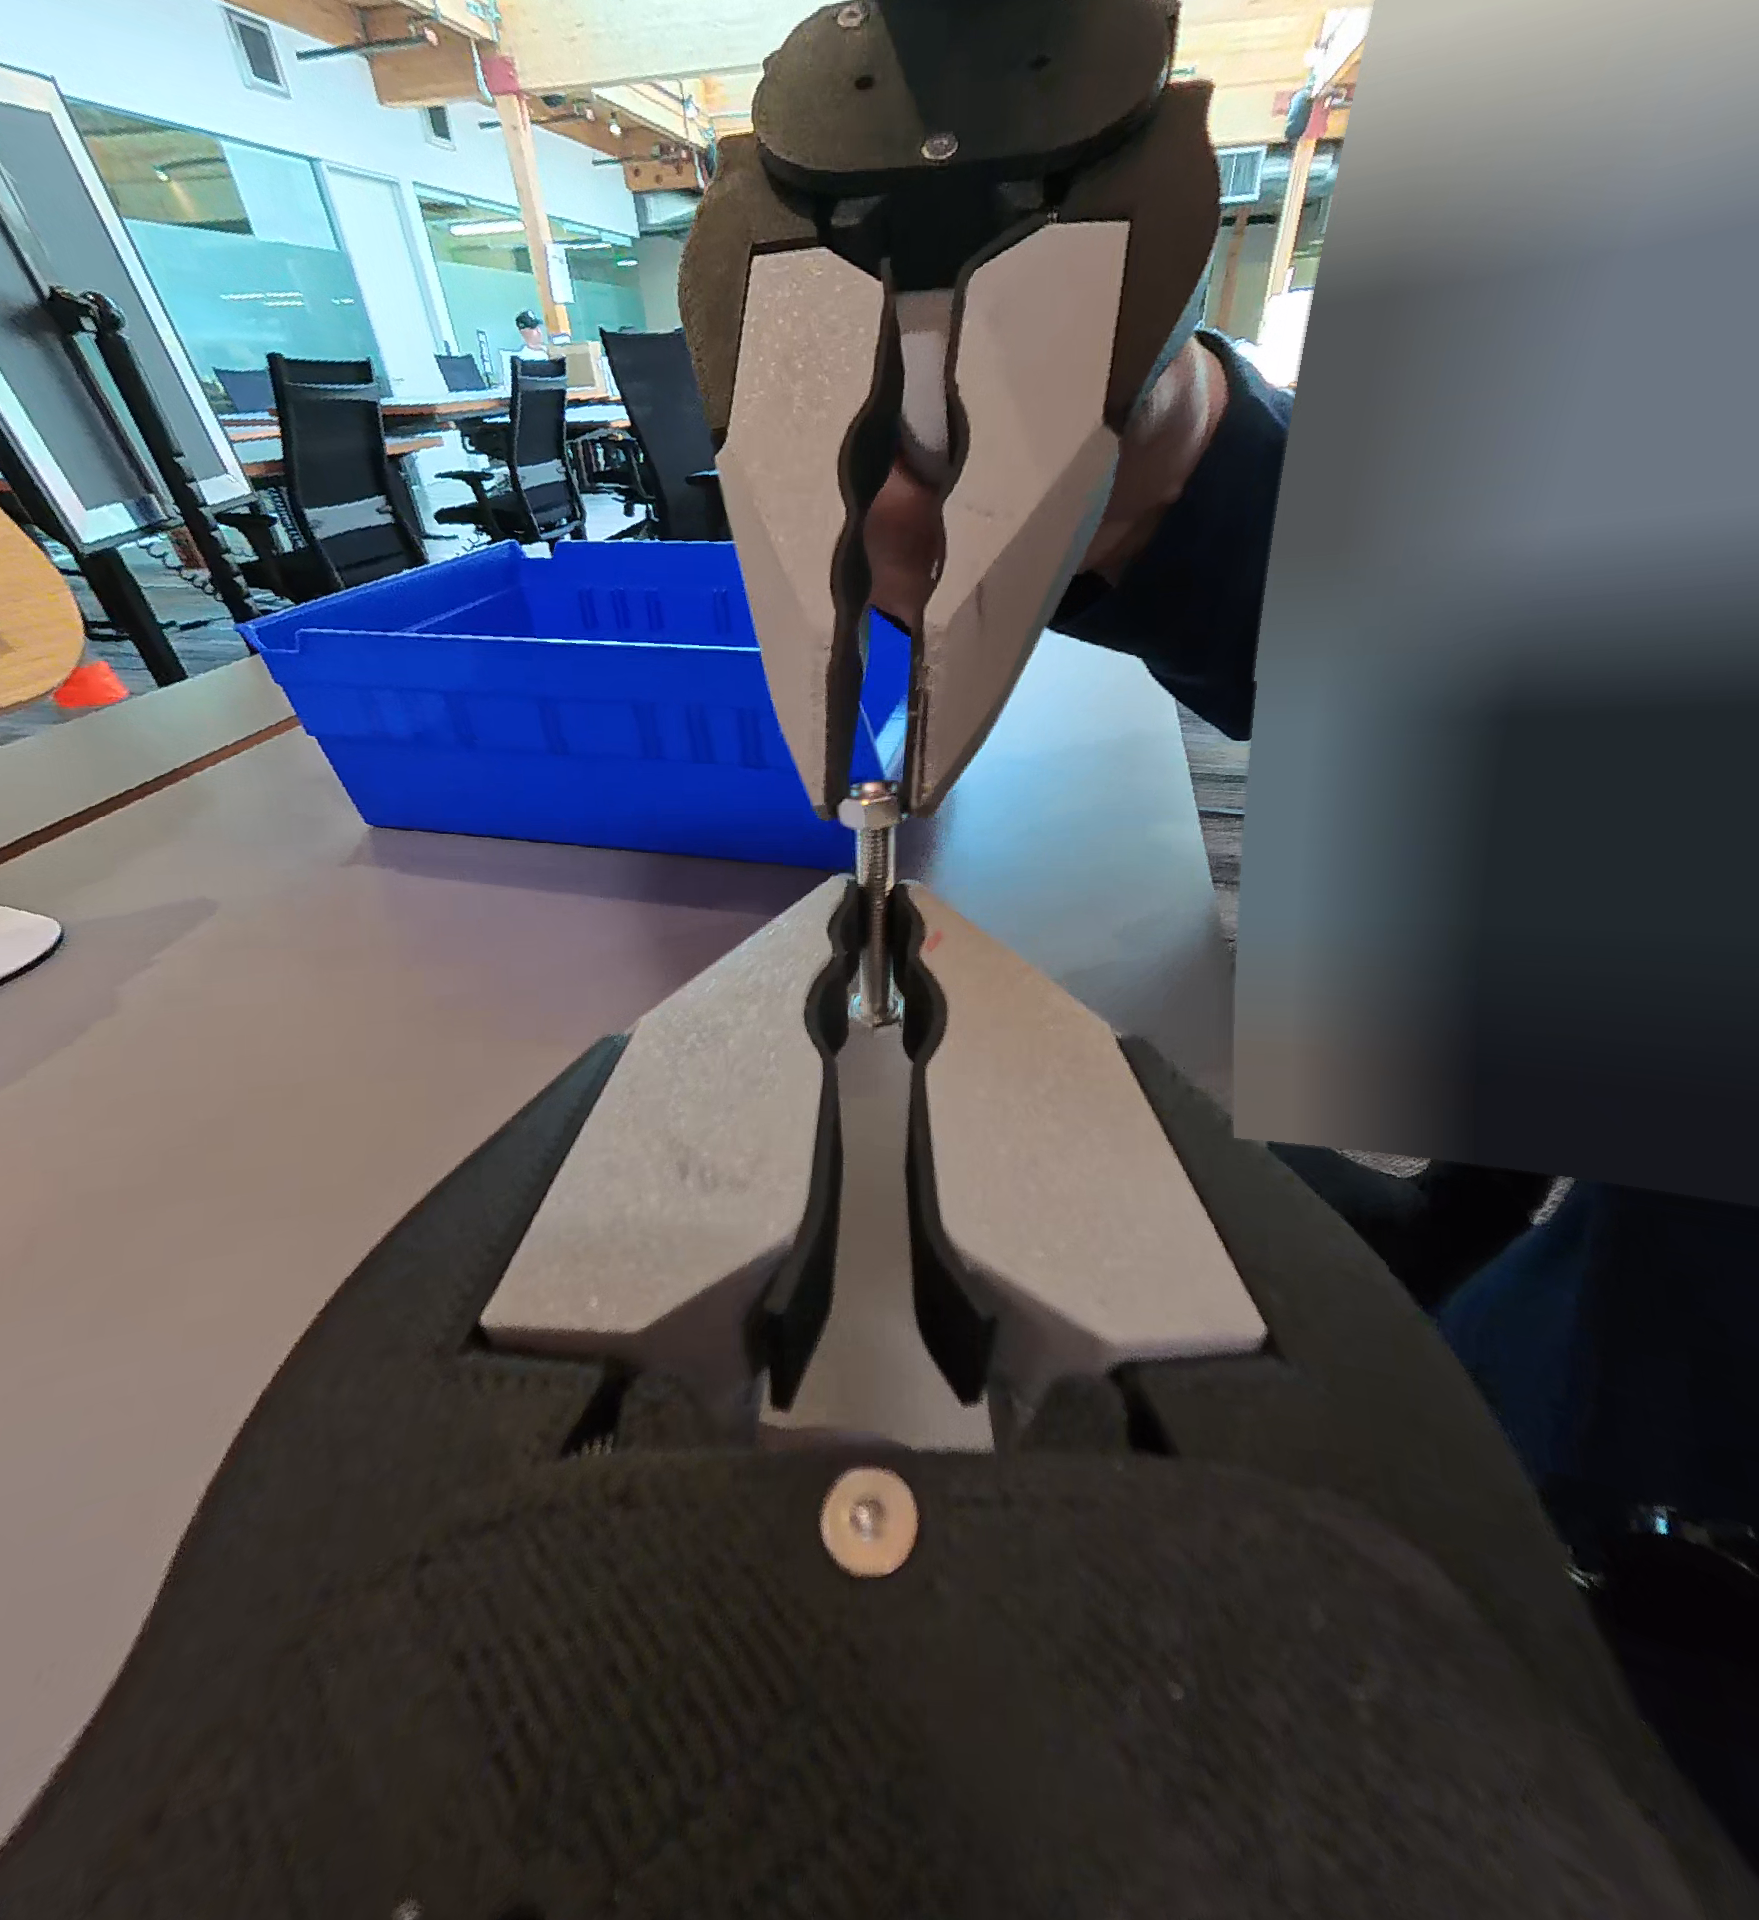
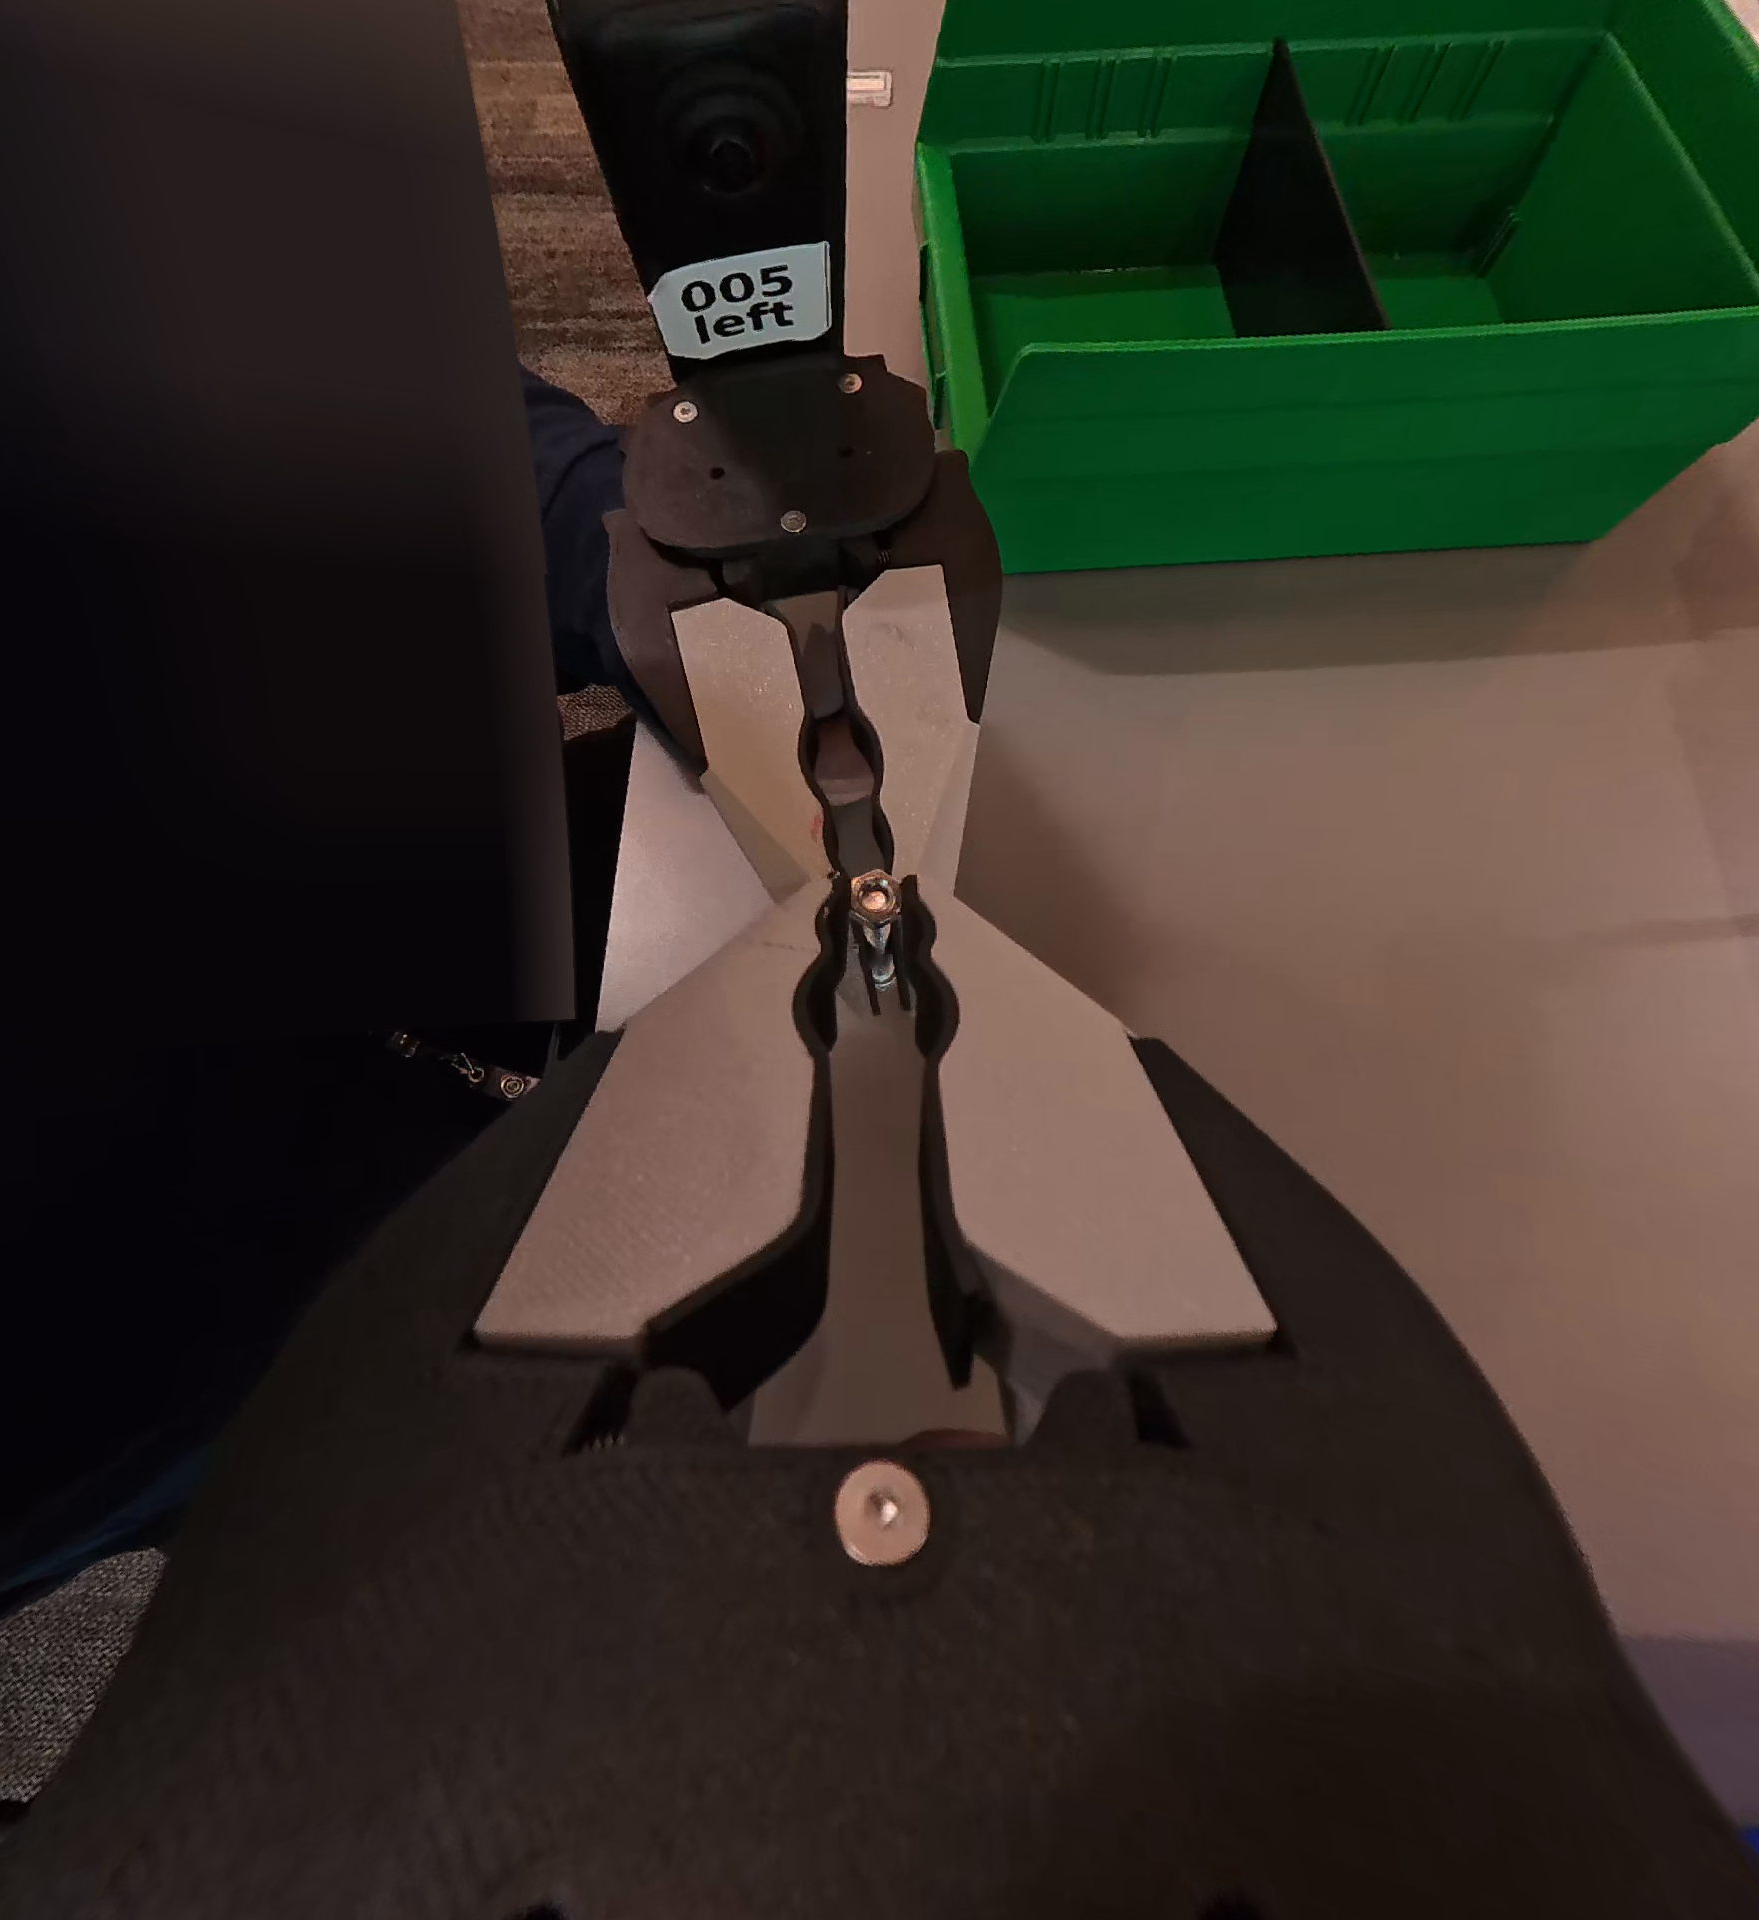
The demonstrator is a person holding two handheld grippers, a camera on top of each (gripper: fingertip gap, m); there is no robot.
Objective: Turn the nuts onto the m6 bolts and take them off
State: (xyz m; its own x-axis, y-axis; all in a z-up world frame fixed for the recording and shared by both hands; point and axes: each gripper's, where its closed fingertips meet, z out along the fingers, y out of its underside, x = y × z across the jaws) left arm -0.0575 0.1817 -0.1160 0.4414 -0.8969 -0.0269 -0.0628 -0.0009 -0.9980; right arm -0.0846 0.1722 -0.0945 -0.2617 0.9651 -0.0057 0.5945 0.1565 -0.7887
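My left gripper (image 1: pixel 873 914) has its jaws pressed on the shank of the bolt (image 1: pixel 873 868), head back inside the jaws, thread pointing away; my right gripper (image 1: pixel 870 800) comes from opposite and pinches the nut (image 1: pixel 867 802) by its tips, at the bolt's far end. I judge the risks so: the nut sits only on the first threads, so a tilted turn could cross-thread or jam it; the tip grip is shallow, so a twist may flick the nut onto the tabletop (image 1: pixel 231 1039); the round shank may spin in my left jaws instead of the nut turning.
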